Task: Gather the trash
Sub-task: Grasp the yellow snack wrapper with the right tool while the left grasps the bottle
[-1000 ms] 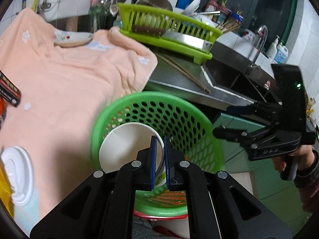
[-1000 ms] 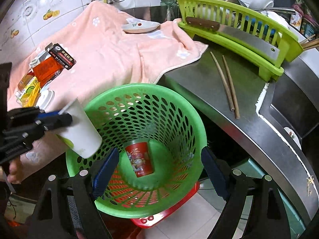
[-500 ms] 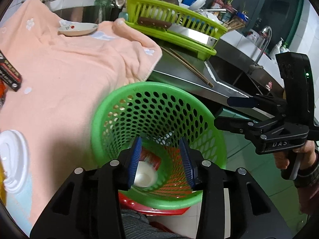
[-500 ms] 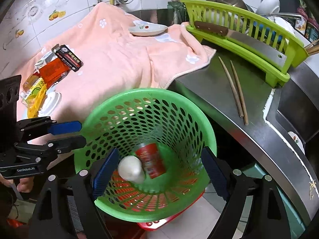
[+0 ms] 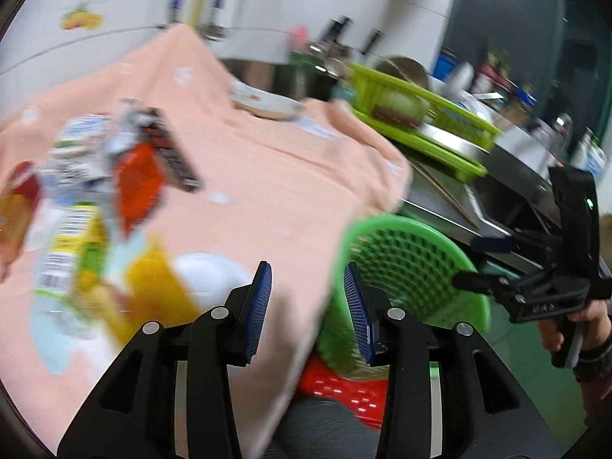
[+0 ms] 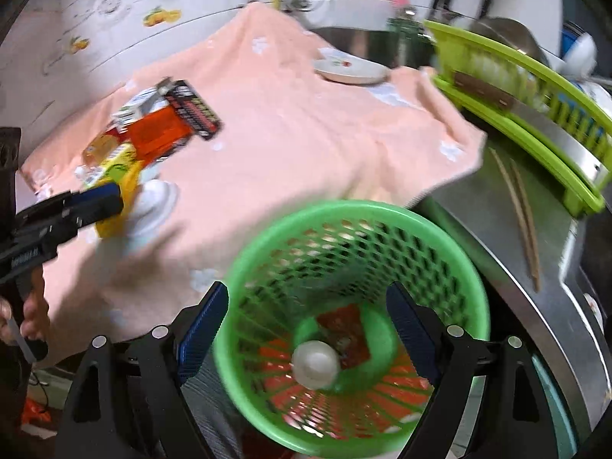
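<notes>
A green mesh basket (image 6: 440,237) (image 5: 405,264) stands below the counter edge and holds a white paper cup (image 6: 315,363) and a red cup (image 6: 346,329). A heap of wrappers lies on the peach towel: an orange packet (image 5: 137,187) (image 6: 160,134), a black packet (image 6: 195,109), yellow cartons (image 5: 88,267), a white lid (image 5: 208,279) (image 6: 155,199). My left gripper (image 5: 308,306) is open and empty, just right of the lid; in the right wrist view (image 6: 97,201) it reaches the heap. My right gripper (image 6: 306,325) is open and empty above the basket.
A peach towel (image 6: 290,141) covers the counter. A white dish (image 6: 350,69) lies at its far end. A green dish rack (image 6: 524,88) and two chopsticks (image 6: 520,210) are on the steel counter at the right. A red stool (image 5: 344,386) is under the basket.
My left gripper opened and dropped the white cup into the basket, then swung left toward the wrapper heap. The right gripper stayed open over the basket.
</notes>
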{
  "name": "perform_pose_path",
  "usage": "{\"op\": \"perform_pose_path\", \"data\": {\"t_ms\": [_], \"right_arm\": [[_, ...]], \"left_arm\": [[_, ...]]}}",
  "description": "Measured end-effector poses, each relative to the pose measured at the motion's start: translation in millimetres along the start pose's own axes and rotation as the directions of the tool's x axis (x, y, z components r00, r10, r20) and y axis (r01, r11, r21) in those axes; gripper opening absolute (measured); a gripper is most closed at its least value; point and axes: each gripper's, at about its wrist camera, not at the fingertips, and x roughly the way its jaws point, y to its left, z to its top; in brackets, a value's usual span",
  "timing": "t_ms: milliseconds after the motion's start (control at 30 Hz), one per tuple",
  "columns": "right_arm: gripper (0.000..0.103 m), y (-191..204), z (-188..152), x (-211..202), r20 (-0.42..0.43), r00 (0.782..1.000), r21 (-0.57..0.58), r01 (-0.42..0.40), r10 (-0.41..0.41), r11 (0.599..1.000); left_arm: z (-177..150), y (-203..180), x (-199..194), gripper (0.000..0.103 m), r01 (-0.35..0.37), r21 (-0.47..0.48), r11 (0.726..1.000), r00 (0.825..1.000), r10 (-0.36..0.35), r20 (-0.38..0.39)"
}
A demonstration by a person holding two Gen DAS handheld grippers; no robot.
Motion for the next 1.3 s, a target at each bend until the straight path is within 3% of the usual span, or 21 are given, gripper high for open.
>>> {"op": "perform_pose_path", "data": {"t_ms": [167,500,700,1067,1133,1300], "right_arm": [[0.081,40.7,18.1,12.5,0.004,0.997,-0.064,-0.073,0.073,0.995],[0.076,123.1,56.5,42.6,0.001,0.976,-0.165,-0.213,0.216,0.963],[0.070,160.4,82.9,72.5,-0.024,0.957,-0.173,-0.290,0.290,0.941],[0.054,186.1,106.6,125.3,-0.088,0.943,-0.128,-0.329,0.320,0.936],[0.052,189.2,107.2,132.2,-0.101,0.943,-0.129,-0.329,0.318,0.935],[0.032,189.0,103.7,138.9,-0.119,0.936,-0.121,-0.345,0.332,0.931]], "left_arm": [[4.5,51.1,-28.9,0.040,-0.100,-0.089,0.991,0.994,0.103,0.040],[3.0,120.4,-64.1,0.040,-0.198,-0.210,0.957,0.974,0.216,0.064],[3.4,138.0,-67.8,0.040,-0.201,-0.238,0.950,0.973,0.222,0.063],[10.3,154.7,-60.3,0.040,-0.196,-0.233,0.952,0.977,0.210,0.037],[13.5,154.6,-54.9,0.044,-0.200,-0.220,0.955,0.977,0.212,0.029],[19.8,155.5,-36.7,0.050,-0.202,-0.194,0.960,0.979,0.205,-0.005]]}}
